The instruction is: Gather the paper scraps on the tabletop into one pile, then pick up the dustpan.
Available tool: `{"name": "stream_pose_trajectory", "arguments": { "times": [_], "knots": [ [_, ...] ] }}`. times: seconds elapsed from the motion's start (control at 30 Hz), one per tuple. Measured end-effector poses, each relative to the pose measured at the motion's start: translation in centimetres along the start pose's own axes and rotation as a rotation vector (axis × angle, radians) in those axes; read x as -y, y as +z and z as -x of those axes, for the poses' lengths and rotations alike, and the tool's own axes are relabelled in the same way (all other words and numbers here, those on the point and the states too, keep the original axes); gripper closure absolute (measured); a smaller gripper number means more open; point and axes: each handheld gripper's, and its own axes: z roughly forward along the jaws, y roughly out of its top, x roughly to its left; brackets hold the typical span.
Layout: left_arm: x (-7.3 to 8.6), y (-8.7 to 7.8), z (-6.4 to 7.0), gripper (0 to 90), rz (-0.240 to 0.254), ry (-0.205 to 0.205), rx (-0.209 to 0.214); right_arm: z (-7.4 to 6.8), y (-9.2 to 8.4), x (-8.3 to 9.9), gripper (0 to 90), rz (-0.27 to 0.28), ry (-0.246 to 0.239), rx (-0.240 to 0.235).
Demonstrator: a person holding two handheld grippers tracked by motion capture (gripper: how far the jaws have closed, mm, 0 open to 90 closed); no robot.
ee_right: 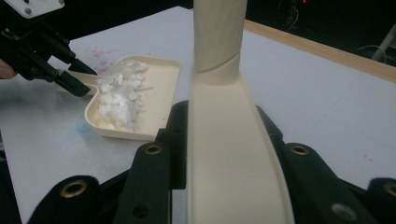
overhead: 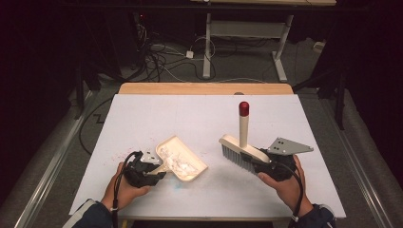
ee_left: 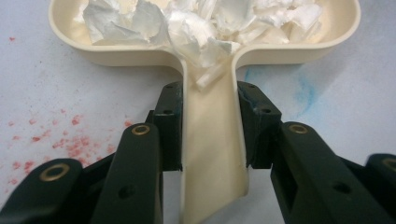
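Observation:
A cream dustpan (overhead: 189,178) lies left of centre on the white table, with crumpled white paper scraps (overhead: 175,158) piled in it. My left gripper (overhead: 156,169) is shut on the pan's handle (ee_left: 212,154), and its pads press on both sides of it. The scraps (ee_left: 187,28) reach the handle's throat. My right gripper (overhead: 260,159) is shut on a cream hand brush (overhead: 237,151). The brush's bristles are down at the table and its red-tipped handle (overhead: 244,108) stands up. From the right gripper view the brush back (ee_right: 229,154) runs between the jaws, with the dustpan (ee_right: 161,100) and the left gripper (ee_right: 70,79) to the left.
Red specks (ee_left: 70,144) and a blue smudge (ee_left: 303,93) mark the white table cover (overhead: 199,114). A wooden edge (overhead: 204,88) runs along the far side. Beyond it are cables (overhead: 161,57) on the floor and the legs of another table (overhead: 207,47).

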Motion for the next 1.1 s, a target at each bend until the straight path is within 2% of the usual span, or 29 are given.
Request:
{"name": "stream_pose_trajectory", "arguments": {
  "times": [0.37, 0.63, 0.8, 1.1],
  "knots": [
    [0.1, 0.0, -0.2, 63.0, 0.005, -0.01, -0.006, 0.2, -1.1, 0.8, 67.6, -0.032, 0.012, 0.006],
    [0.1, -0.1, -0.3, 63.1, 0.014, -0.025, -0.015, 0.5, -1.9, 1.1, 67.6, -0.058, 0.018, -0.012],
    [0.1, -0.1, -0.6, 63.0, 0.01, -0.029, -0.035, 0.6, -2.5, 1.5, 67.5, -0.075, 0.039, -0.015],
    [0.7, -0.6, -1.6, 63.0, 0.033, -0.085, -0.074, 1.6, -3.3, 2.4, 67.4, -0.131, 0.093, -0.038]
  ]
}}
